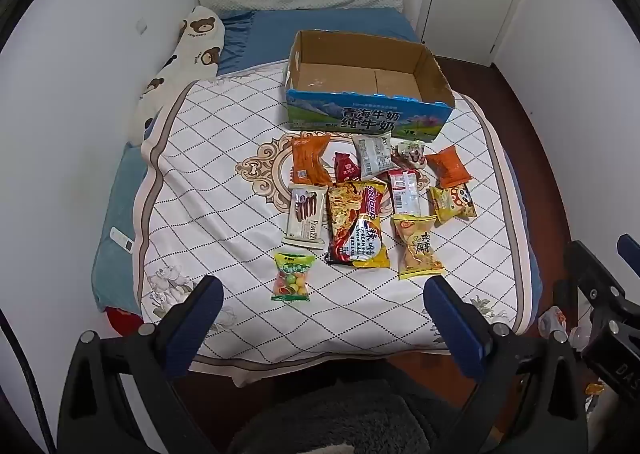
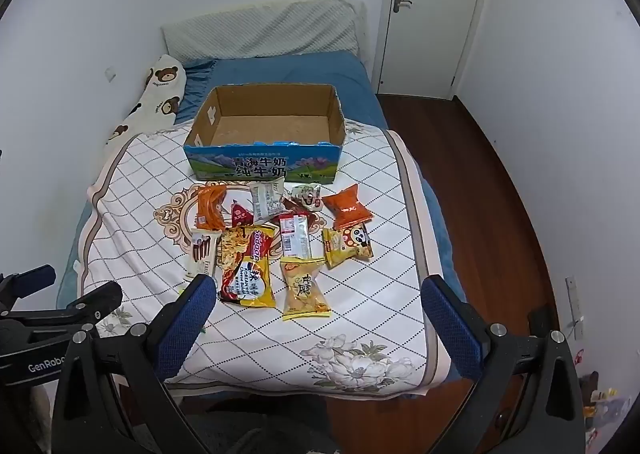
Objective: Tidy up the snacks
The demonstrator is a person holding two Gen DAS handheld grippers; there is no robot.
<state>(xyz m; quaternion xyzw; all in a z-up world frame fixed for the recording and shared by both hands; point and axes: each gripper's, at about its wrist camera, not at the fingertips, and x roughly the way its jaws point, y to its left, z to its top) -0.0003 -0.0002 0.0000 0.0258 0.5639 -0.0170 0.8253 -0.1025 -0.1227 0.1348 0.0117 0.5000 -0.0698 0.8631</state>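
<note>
Both grippers are hovering above the near end of a bed, tilted steeply down toward the snacks laid out on a white quilt [image 1: 224,189]. The left gripper [image 1: 320,294] is standing fully open with nothing between its blue pads; the candy bag [image 1: 291,277] is lying just ahead of it, close to its left finger. Farther ahead, the big noodle packet [image 1: 357,223] is sitting almost in line with the gap, the chocolate wafer pack [image 1: 306,215] to its left and the yellow chicken-leg pack [image 1: 419,246] to its right. The right gripper [image 2: 318,296] is likewise gaping wide and holding nothing; the same noodle packet [image 2: 248,266] and the yellow pack [image 2: 304,290] are lying just ahead, between its fingers. Beyond them the smaller packets are clustering: an orange sausage pack [image 1: 310,163], a panda biscuit bag [image 2: 348,244] and an orange pouch [image 2: 347,206]. Farthest ahead of both grippers, past all the packets, the open cardboard box [image 1: 360,117] is resting on the quilt, its inside showing only bare cardboard.
</note>
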